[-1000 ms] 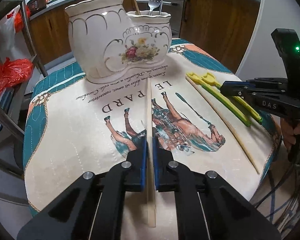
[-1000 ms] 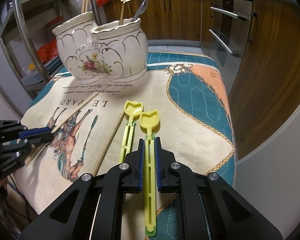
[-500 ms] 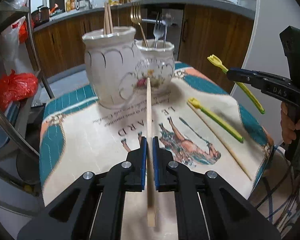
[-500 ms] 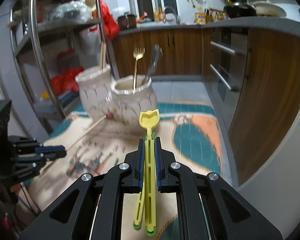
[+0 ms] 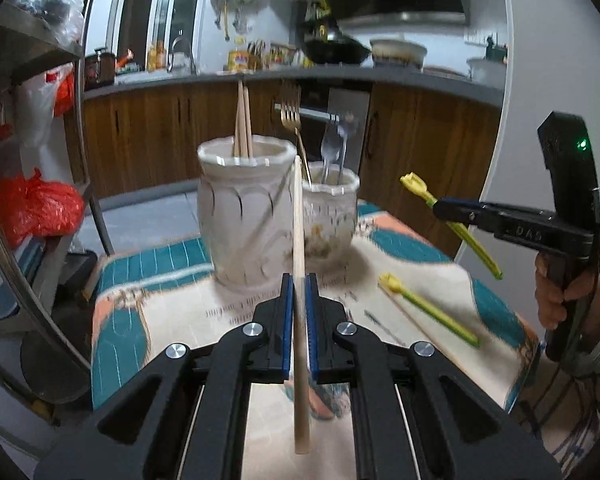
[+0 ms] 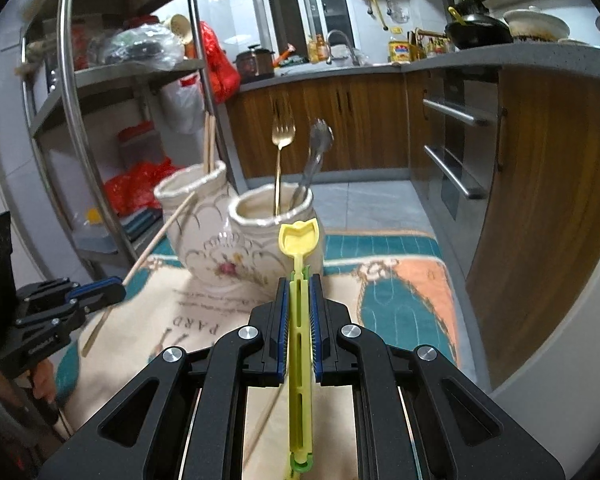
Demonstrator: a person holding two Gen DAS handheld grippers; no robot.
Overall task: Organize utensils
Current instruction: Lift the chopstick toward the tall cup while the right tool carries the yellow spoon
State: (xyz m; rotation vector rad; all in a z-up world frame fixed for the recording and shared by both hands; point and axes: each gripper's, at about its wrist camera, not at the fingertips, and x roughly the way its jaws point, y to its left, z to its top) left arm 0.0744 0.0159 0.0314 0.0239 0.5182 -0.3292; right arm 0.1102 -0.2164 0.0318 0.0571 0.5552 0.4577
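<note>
Both grippers risen off patterned cloth since earlier frame. Left gripper pinches plain wooden chopstick; right gripper pinches yellow-green plastic chopstick. Both aloft near white ceramic holder; second yellow-green chopstick on cloth.

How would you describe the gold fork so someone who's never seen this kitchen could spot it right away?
Find the double ceramic utensil holder on the patterned tablecloth. Its shorter cup holds two utensils standing upright. The gold fork is the slim, warm brass-coloured one, tines up, beside a silver utensil; the taller cup holds only wooden chopsticks.
</note>
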